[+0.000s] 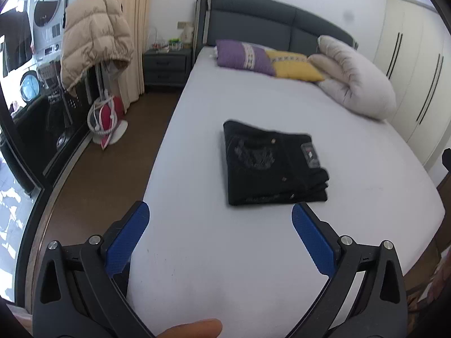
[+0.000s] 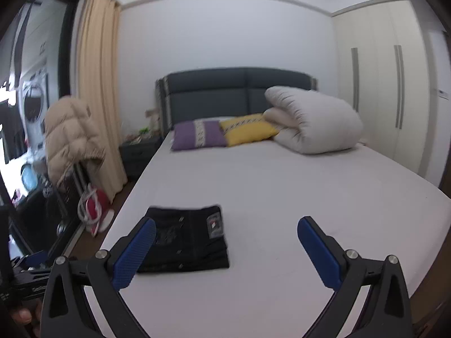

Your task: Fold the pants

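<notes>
Left wrist view: the folded pants (image 1: 274, 163) were seen on the bed (image 1: 253, 253), just beyond the wide-open left gripper (image 1: 220, 211). The right gripper (image 2: 227, 224) was also spread wide, empty.

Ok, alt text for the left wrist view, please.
Folded black pants lie in a compact stack on a white bed, untouched. The left tongs hover open before them; purple and yellow pillows and a rolled duvet sit by the headboard.

White bed (image 2: 282, 191), purple pillow (image 2: 197, 135), yellow pillow (image 2: 248, 129), rolled duvet (image 2: 313, 121), beige jacket (image 1: 95, 36)
</notes>
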{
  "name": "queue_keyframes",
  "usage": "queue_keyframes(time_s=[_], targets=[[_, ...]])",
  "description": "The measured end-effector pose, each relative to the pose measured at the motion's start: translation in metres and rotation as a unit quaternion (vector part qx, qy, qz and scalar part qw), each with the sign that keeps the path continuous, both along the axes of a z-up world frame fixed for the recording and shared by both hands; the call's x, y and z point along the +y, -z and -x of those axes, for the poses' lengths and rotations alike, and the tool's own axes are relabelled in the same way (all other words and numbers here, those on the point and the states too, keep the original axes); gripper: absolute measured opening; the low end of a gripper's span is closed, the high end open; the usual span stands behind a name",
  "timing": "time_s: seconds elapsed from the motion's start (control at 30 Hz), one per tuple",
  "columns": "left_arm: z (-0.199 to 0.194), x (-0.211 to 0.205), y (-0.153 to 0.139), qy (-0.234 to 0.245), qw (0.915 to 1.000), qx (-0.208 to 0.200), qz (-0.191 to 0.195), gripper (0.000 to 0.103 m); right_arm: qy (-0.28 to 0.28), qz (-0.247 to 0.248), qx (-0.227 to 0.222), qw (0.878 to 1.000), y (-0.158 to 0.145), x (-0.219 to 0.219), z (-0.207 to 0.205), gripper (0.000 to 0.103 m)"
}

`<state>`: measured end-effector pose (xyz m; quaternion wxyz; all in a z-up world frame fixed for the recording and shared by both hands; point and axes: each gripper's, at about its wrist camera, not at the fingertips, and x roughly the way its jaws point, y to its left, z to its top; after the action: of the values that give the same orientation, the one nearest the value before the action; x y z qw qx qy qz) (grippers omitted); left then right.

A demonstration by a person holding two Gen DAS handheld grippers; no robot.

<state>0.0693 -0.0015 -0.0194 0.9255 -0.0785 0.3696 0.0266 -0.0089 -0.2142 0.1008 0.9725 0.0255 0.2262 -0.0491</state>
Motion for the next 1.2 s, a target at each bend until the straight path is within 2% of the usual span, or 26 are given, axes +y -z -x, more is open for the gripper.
queue_keyframes(time_s=[0.1,0.23,0.4,1.2], targets=[[-0.013,-0.001,0.019,0.000,0.9999,0.015,0.004,0.103,-0.012,0.021,0.031,0.999,0.013,0.014,-0.007,0.103],[-0.021,-0.003,0.034,0.003,0.9997,0.025,0.004,0.103,-0.028,0.025,0.062,0.997,0.029,0.026,-0.009,0.103],[-0.020,-0.006,0.037,0.009,0.9995,0.030,-0.001,0.103,-0.034,0.015,0.094,0.995,0.046,0.031,-0.011,0.103],[-0.008,-0.010,0.042,0.006,0.9992,0.036,-0.018,0.103,-0.037,0.003,0.118,0.992,0.053,0.025,-0.014,0.103]])
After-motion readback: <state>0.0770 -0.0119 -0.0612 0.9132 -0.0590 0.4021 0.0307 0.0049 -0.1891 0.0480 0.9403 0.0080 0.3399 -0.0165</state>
